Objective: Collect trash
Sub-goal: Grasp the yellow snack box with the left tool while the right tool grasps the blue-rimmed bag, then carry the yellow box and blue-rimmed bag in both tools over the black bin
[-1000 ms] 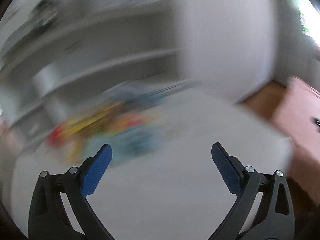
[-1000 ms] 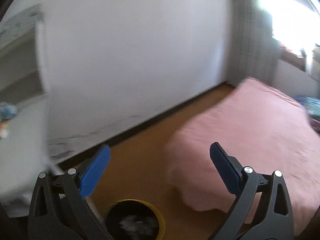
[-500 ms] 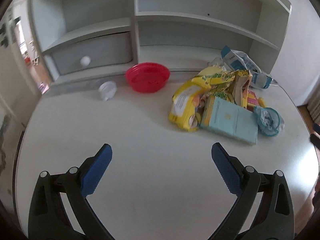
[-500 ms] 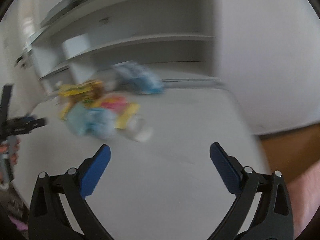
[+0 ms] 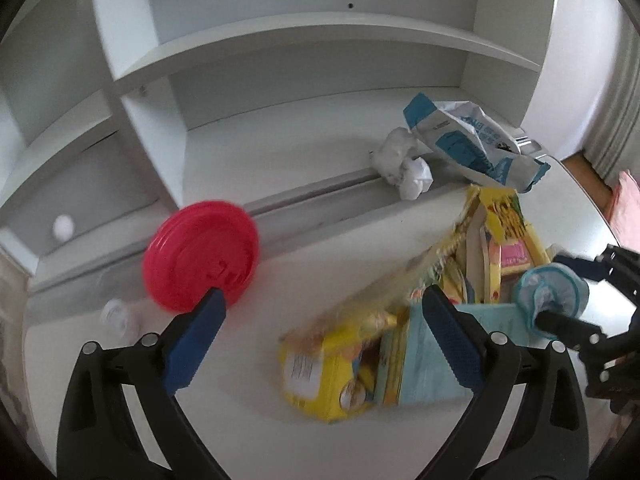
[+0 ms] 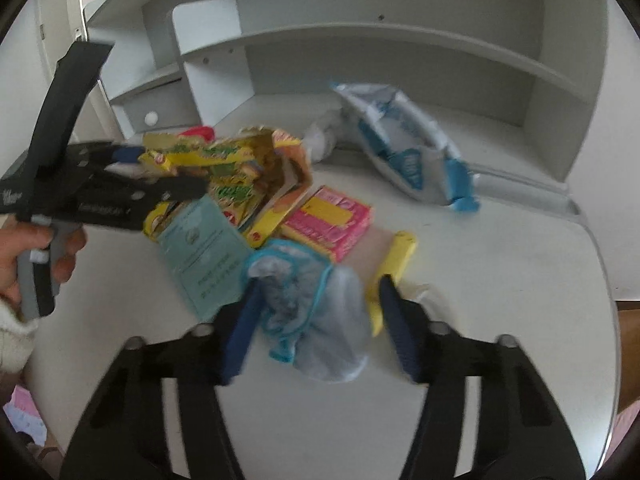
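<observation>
Right gripper (image 6: 316, 322): fingers closing around a crumpled blue-edged wrapper (image 6: 304, 300) on the table (image 6: 500, 280); contact cannot be confirmed. Left gripper (image 5: 320, 344): fingers wide apart, closing, over the yellow box (image 5: 332, 368), holding nothing. Red bowl (image 5: 200, 254) lies beyond.

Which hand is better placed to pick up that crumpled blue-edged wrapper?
Right. The right gripper already straddles the blue-edged wrapper, its jaws closing around it. The left gripper is over the yellow snack box, its jaws only starting to close.
</observation>
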`<state>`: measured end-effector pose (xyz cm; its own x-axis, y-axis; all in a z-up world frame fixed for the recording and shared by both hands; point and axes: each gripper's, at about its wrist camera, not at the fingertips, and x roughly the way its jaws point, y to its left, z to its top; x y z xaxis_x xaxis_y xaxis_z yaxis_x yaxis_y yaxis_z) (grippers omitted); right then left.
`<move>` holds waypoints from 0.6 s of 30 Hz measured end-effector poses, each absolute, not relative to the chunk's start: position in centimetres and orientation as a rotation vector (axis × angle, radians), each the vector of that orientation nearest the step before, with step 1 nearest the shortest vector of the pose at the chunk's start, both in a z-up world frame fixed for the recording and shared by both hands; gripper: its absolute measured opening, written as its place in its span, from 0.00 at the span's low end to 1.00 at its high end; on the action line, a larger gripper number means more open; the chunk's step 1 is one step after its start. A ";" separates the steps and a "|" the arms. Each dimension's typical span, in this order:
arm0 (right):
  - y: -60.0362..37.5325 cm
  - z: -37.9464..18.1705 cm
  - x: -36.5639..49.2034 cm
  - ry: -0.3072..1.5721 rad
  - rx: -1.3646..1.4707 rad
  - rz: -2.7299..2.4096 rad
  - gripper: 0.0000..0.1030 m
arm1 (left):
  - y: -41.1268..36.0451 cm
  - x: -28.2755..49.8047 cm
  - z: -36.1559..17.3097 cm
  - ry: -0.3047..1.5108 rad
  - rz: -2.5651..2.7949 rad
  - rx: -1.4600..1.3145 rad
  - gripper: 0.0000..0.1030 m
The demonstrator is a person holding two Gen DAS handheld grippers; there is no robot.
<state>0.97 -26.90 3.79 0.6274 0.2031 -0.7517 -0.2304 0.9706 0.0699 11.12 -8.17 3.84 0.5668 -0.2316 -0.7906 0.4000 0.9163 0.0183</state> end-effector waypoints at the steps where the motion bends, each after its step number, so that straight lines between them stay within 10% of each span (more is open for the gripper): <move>1: -26.6 3.7 1.0 0.856 -0.050 0.243 0.44 | -8.3 11.4 3.8 0.897 -0.381 0.206 0.73; 4: -26.1 3.6 0.8 0.864 -0.065 0.252 0.33 | -8.4 11.8 3.6 0.926 -0.413 0.201 0.37; 18: -30.1 8.6 -4.1 0.723 0.055 0.170 0.17 | -5.2 6.9 10.3 0.737 -0.312 0.161 0.33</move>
